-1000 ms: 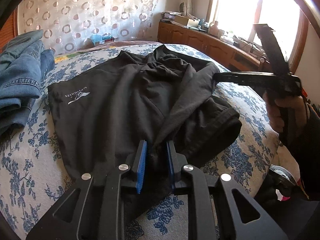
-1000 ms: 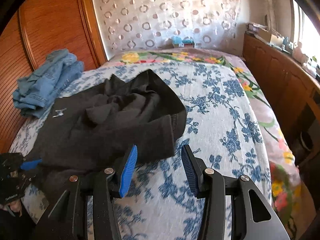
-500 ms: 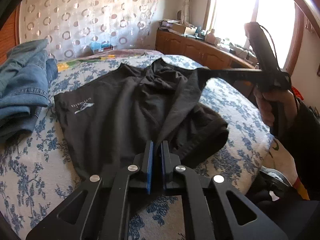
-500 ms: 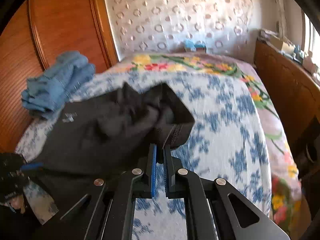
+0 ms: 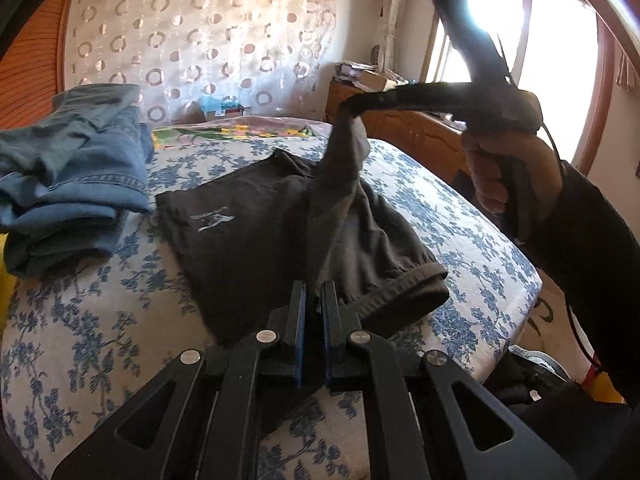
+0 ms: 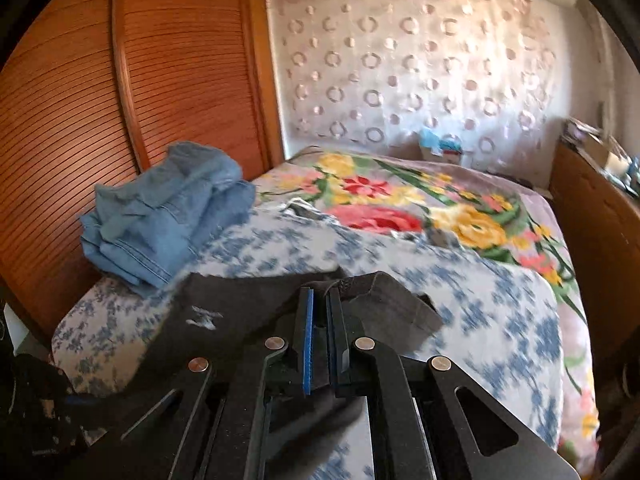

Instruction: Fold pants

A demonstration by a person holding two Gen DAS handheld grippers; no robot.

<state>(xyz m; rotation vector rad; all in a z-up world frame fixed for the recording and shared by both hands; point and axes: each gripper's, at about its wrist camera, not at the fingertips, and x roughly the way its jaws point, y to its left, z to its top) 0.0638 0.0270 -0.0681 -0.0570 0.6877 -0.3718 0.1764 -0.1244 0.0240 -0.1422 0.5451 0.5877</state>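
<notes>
You've got the pants (image 5: 256,252) on the bed (image 5: 88,320), both grippers — left (image 5: 313,312), right (image 6: 322,320) — clamped on fabric; yank the 2 apart unevenly and thin cloth slips out — fold goes crooked

From my left claw (image 5: 313,300), the pants (image 5: 256,248) lie on the bed (image 5: 100,320) at twelve o'clock, their near edge between its fingers. The folded jeans (image 5: 72,184) sit at ten o'clock beside them. My right claw (image 5: 352,106) lifts their far edge at one o'clock.
</notes>
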